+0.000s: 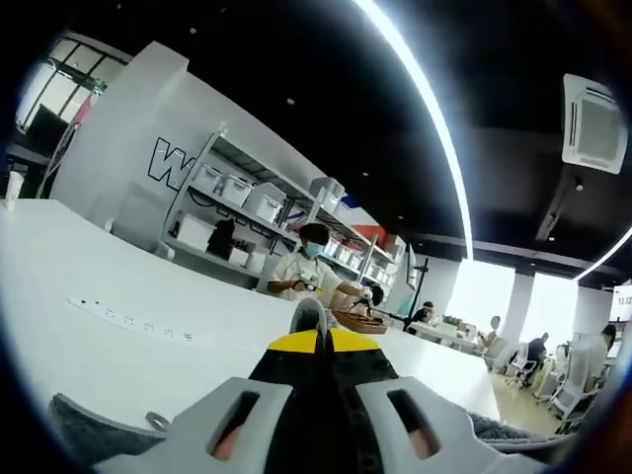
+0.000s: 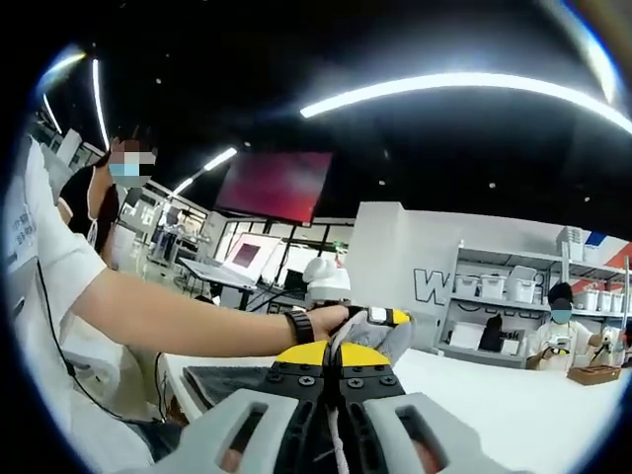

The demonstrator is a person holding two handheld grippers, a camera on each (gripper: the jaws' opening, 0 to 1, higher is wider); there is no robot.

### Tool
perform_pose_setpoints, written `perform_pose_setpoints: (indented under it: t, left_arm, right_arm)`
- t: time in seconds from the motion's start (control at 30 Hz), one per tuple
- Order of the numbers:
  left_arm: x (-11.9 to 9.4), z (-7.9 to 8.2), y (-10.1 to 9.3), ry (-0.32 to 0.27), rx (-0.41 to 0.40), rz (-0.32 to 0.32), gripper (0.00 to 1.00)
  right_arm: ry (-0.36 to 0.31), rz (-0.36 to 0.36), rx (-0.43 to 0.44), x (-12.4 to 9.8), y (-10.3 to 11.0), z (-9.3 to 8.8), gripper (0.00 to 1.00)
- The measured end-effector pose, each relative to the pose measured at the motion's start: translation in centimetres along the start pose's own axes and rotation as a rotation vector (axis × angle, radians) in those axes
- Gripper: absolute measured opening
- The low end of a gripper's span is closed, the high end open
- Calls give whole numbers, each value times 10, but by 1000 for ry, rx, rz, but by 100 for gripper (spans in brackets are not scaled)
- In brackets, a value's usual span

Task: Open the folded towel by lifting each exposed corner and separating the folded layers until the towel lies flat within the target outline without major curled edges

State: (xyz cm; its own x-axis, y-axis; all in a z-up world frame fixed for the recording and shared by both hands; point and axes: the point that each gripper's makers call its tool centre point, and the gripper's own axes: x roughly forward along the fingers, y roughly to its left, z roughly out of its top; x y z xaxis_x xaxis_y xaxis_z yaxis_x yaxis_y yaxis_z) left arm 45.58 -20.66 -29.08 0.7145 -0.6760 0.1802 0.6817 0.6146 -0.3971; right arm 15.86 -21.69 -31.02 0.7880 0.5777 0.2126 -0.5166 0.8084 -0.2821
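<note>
Both grippers, left (image 1: 318,341) and right (image 2: 341,370), have fingers pinching the grey terry towel (image 1: 94,430), lifted above the white table (image 1: 118,296)'s near edge. Best to pull corners apart evenly, keeping tension.

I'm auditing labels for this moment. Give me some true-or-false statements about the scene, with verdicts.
1. The left hand-held gripper is shut on a bit of the grey towel. True.
2. The whole towel lies flat on the white table. False: part of it is pinched up at the jaw tips.
3. The shelves behind the table hold pale boxes. True.
4. The big screen in the right gripper view glows green. False: it is red.
5. The wrist reaching in wears a dark band. True.
</note>
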Motion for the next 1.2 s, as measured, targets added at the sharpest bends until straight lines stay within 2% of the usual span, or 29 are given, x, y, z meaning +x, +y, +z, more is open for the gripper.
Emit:
perform_pose_setpoints:
  t: [0.27,0.53,0.73,0.87,1.2]
  left_arm:
    - [4,3,-11,-10,-33,-24,1]
    - [13,6,-26,-11,-24,-53,1]
    - [16,5,-30,-6,-32,-63,1]
    - [23,5,-40,-25,-55,-83,1]
    - [30,-4,-47,-17,-60,-94,1]
  right_arm:
    - [-5,-11,-16,-6,-4,4,0]
    - [5,-30,-37,-12,-8,0,0]
    - [9,-47,-51,-16,-13,0,0]
    - [10,-80,-69,-25,-25,1,0]
    - [31,-113,-71,-37,-40,-9,0]
